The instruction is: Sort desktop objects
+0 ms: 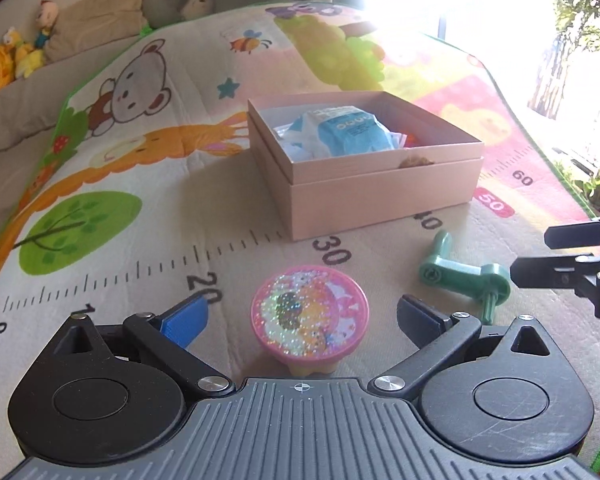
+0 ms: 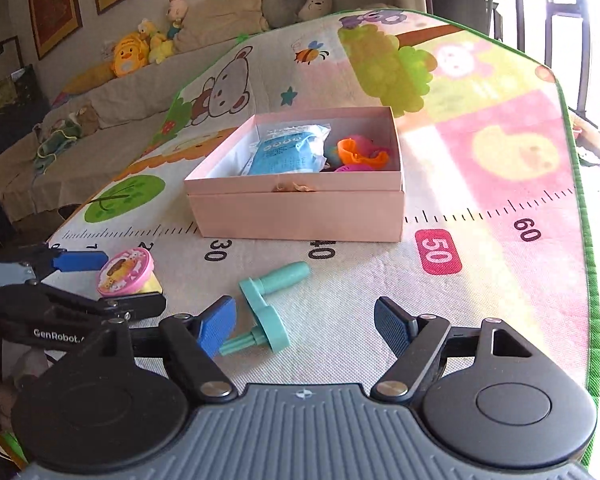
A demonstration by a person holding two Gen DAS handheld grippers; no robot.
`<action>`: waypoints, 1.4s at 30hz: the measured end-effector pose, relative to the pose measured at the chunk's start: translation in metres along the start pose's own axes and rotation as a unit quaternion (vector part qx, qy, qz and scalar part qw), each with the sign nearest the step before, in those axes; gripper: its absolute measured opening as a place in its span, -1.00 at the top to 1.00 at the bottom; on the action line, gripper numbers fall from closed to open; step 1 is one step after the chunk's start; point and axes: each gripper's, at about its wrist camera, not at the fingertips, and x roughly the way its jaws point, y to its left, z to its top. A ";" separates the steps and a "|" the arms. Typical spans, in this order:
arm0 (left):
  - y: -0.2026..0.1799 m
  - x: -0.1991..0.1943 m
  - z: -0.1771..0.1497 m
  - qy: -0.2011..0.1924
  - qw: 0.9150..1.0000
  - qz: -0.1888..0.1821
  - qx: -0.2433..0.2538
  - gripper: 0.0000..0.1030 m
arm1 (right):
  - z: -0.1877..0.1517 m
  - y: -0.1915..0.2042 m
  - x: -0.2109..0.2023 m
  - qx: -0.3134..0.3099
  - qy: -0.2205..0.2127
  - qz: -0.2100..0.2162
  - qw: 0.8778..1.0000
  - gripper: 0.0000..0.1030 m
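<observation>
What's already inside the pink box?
In the pink box: a blue-and-white packet, with orange and pink plastic toys beside it. The packet and the near wall hide whatever lies underneath or lower down.

We see the tub (image 1: 309,316) left of the crank (image 1: 462,276), the box (image 1: 364,168) behind both on the mat (image 1: 140,272).

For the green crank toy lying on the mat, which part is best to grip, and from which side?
I would grip the flat middle bar of the green crank toy from above with the right gripper, fingers across its narrow width. It lies flat, and the round pegs at its ends might roll or slip.
</observation>
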 end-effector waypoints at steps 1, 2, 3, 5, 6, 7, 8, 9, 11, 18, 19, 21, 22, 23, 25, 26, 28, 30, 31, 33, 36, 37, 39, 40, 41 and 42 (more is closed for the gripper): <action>-0.001 0.002 0.002 -0.002 1.000 0.004 -0.001 -1.00 | -0.001 0.000 0.000 -0.005 0.000 0.000 1.000 -0.53; -0.001 0.004 0.003 -0.005 1.000 0.007 -0.001 -0.93 | -0.004 0.000 -0.002 -0.016 0.001 0.000 1.000 -0.55; -0.001 0.004 0.004 -0.007 1.000 0.010 -0.001 -0.64 | -0.006 0.002 -0.003 -0.027 0.000 0.002 1.000 -0.59; 0.001 0.005 0.003 -0.002 1.000 0.009 -0.002 -0.21 | -0.008 0.008 -0.003 -0.048 0.000 0.005 0.999 -0.61; 0.002 0.005 0.002 0.000 1.000 0.008 -0.005 -0.20 | -0.009 0.011 -0.003 -0.057 -0.001 0.008 0.998 -0.61; 0.004 0.003 0.001 -0.002 1.000 0.008 -0.006 -0.19 | -0.009 0.015 -0.003 -0.064 -0.002 0.011 0.998 -0.61; 0.004 0.001 -0.001 -0.002 1.000 0.009 -0.004 -0.19 | -0.007 0.018 0.000 -0.068 -0.002 0.012 0.998 -0.61; 0.005 -0.002 -0.004 -0.002 1.000 0.010 0.001 -0.19 | -0.006 0.020 0.004 -0.070 0.001 0.012 0.997 -0.59; 0.006 -0.009 -0.009 0.001 1.000 0.013 0.006 -0.19 | -0.001 0.025 0.015 -0.074 0.010 0.010 0.997 -0.40; 0.012 -0.028 -0.021 0.011 1.000 0.009 0.006 -0.37 | 0.007 0.043 0.045 -0.110 0.047 0.023 0.993 0.36; 0.012 -0.028 -0.021 0.012 1.000 0.010 0.005 -0.44 | 0.007 0.044 0.047 -0.113 0.051 0.024 0.992 0.43; 0.012 -0.026 -0.021 0.014 1.000 0.011 0.006 -0.51 | 0.008 0.044 0.050 -0.115 0.060 0.026 0.991 0.65; 0.011 -0.026 -0.021 0.015 1.000 0.010 0.006 -0.51 | 0.008 0.043 0.050 -0.113 0.062 0.025 0.991 0.67; 0.010 -0.025 -0.022 0.016 1.000 0.005 0.007 -0.51 | 0.008 0.043 0.048 -0.113 0.063 0.025 0.991 0.70; 0.008 -0.025 -0.024 0.015 1.000 -0.003 0.009 -0.51 | 0.007 0.041 0.040 -0.113 0.063 0.026 0.991 0.78; 0.007 -0.025 -0.025 0.012 1.000 -0.004 0.011 -0.51 | 0.005 0.039 0.034 -0.114 0.062 0.028 0.991 0.78; 0.004 -0.025 -0.027 0.006 1.000 0.003 0.013 -0.49 | 0.002 0.038 0.022 -0.116 0.058 0.030 0.991 0.78; 0.003 -0.023 -0.026 0.005 1.000 0.008 0.014 -0.41 | -0.001 0.036 0.010 -0.116 0.055 0.029 0.991 0.78; 0.002 -0.023 -0.025 0.004 1.000 0.010 0.014 -0.33 | -0.002 0.034 0.004 -0.113 0.054 0.031 0.992 0.78; 0.002 -0.026 -0.023 0.002 1.000 0.011 0.020 -0.19 | 0.001 0.029 -0.009 -0.102 0.049 0.038 0.993 0.78; -0.002 -0.041 -0.009 -0.028 0.999 0.000 0.036 -0.19 | 0.013 0.020 -0.031 -0.080 0.033 0.051 0.995 1.00; -0.004 -0.047 -0.001 -0.043 0.998 -0.004 0.042 -0.19 | 0.019 0.016 -0.038 -0.071 0.023 0.054 0.996 1.00; -0.009 -0.059 0.022 -0.081 0.995 -0.008 0.057 -0.19 | 0.039 0.009 -0.054 -0.056 -0.006 0.062 0.996 1.00; -0.009 -0.062 0.030 -0.094 0.994 -0.008 0.062 -0.19 | 0.048 0.006 -0.060 -0.053 -0.020 0.065 0.996 1.00; -0.011 -0.065 0.043 -0.109 0.992 -0.006 0.065 -0.19 | 0.059 0.004 -0.065 -0.052 -0.036 0.067 0.996 1.00; -0.012 -0.066 0.051 -0.118 0.991 -0.001 0.065 -0.19 | 0.065 0.002 -0.068 -0.054 -0.045 0.067 0.995 1.00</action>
